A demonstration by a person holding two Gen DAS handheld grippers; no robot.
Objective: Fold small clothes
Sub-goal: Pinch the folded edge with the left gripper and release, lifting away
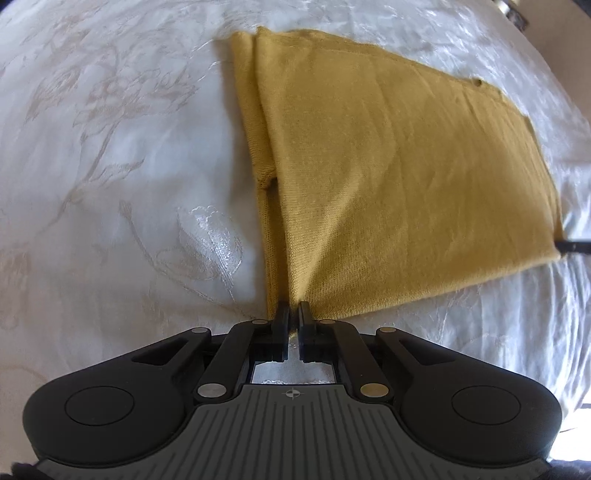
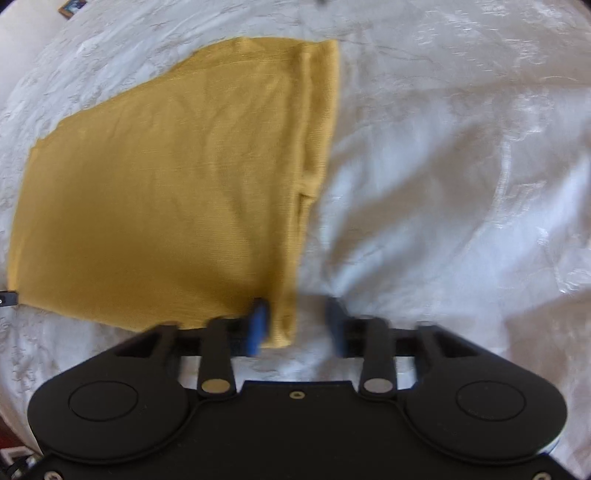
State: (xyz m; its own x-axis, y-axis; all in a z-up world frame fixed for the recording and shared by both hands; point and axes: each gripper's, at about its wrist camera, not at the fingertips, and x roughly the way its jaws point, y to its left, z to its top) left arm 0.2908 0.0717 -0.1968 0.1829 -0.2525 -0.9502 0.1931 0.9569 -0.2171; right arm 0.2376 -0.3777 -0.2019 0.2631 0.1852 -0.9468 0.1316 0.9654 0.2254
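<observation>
A mustard-yellow knit garment (image 1: pixel 388 166) lies folded on a white embroidered bedcover (image 1: pixel 110 166). My left gripper (image 1: pixel 293 310) is shut on the garment's near left corner, and the cloth pulls up into a taut ridge from the pinch. In the right wrist view the same garment (image 2: pixel 166 184) fills the left half. My right gripper (image 2: pixel 295 321) is open, its fingers astride the garment's near right corner, with the cloth between them but not clamped. The right gripper's tip shows at the left wrist view's right edge (image 1: pixel 576 246).
The white bedcover (image 2: pixel 443 184) spreads wrinkled around the garment on all sides. A small framed object (image 2: pixel 72 6) sits at the far top left edge of the right wrist view. The right wrist view is motion-blurred.
</observation>
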